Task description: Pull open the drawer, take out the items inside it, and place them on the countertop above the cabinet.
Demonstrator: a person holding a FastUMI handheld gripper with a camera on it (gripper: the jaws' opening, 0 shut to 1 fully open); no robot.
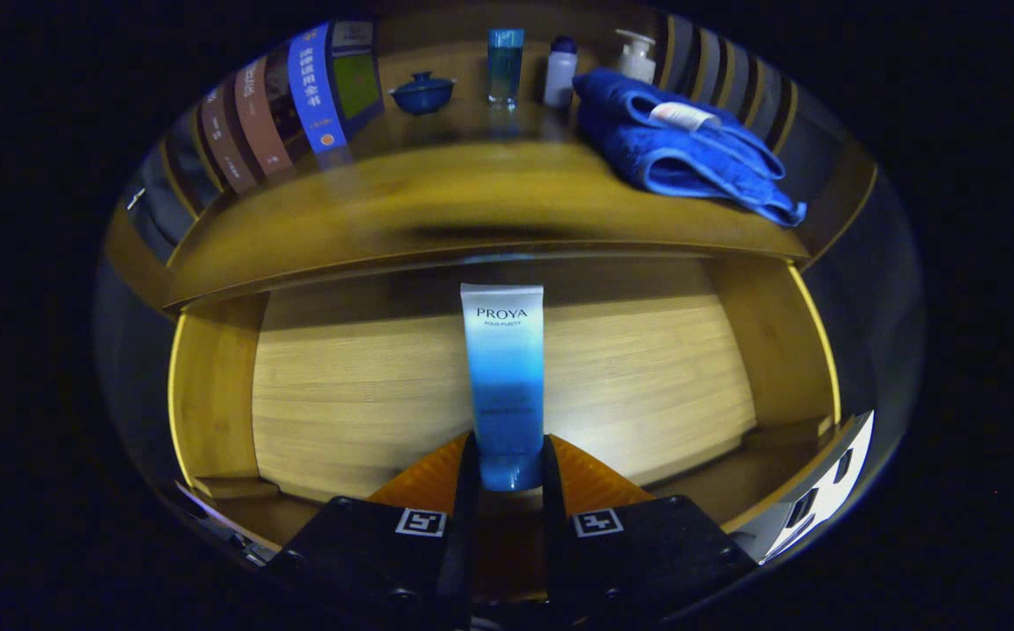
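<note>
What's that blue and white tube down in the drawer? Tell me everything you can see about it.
The tube is a soft-looking plastic cosmetic squeeze tube, white at its flat far end with printed lettering, fading through pale blue to deep blue at the rounded cap end. It is intact and closed, stretching straight ahead of the tool over the pale wooden floor of the open drawer, below the countertop's front edge. Its cap end sits between the tool's two fingers, which press on both sides.

The gripper (510,464) points forward over the open drawer (366,386). Its two fingers stand nearly parallel and close together, one on each side of the lower end of the tube (505,377). Both fingers appear to press against the tube, which stands upright between them above the drawer floor.
</note>
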